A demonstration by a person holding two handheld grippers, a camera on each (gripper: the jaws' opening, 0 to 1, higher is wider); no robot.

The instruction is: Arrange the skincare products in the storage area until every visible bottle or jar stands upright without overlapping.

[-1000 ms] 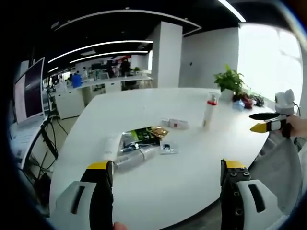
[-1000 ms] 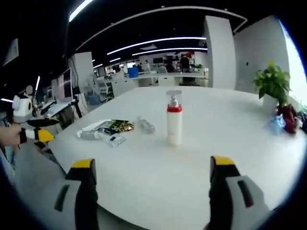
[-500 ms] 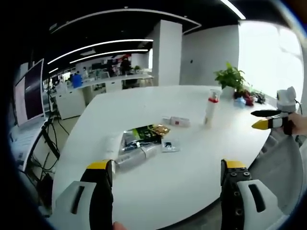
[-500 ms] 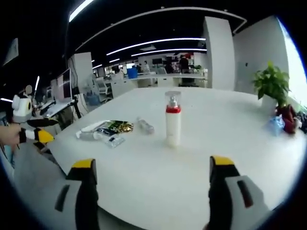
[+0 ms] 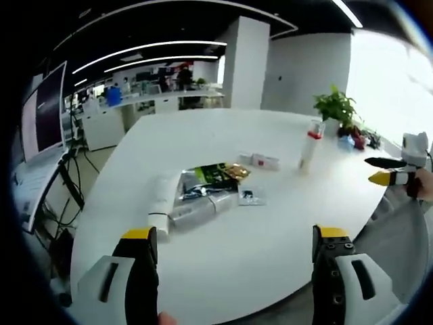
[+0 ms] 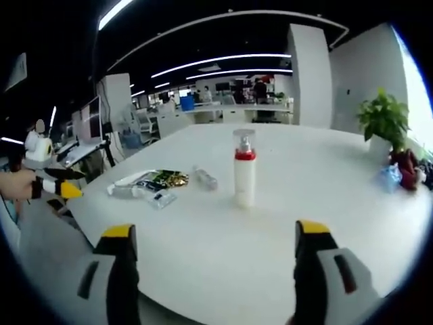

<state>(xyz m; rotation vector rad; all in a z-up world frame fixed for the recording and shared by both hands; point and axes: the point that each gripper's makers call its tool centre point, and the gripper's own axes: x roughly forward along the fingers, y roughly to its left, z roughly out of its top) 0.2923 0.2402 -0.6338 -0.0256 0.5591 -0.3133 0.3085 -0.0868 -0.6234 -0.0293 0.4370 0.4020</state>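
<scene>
A white pump bottle with a red band and clear cap stands upright on the white table; it also stands at the far right in the left gripper view. A pile of lying products sits mid-table: a white tube, a clear bottle, a green-gold sachet, a small packet and a small lying bottle. My left gripper hangs open short of the pile. My right gripper is open, some way before the pump bottle. Each gripper appears at the edge of the other's view.
A potted plant and small items stand at the table's far right edge. A monitor on a stand with cables is left of the table. Desks and a white pillar lie behind.
The left gripper view has tipped and drawn slightly nearer the pile, which now sits higher and larger. The right gripper view is almost unchanged. Nothing on the table has moved.
</scene>
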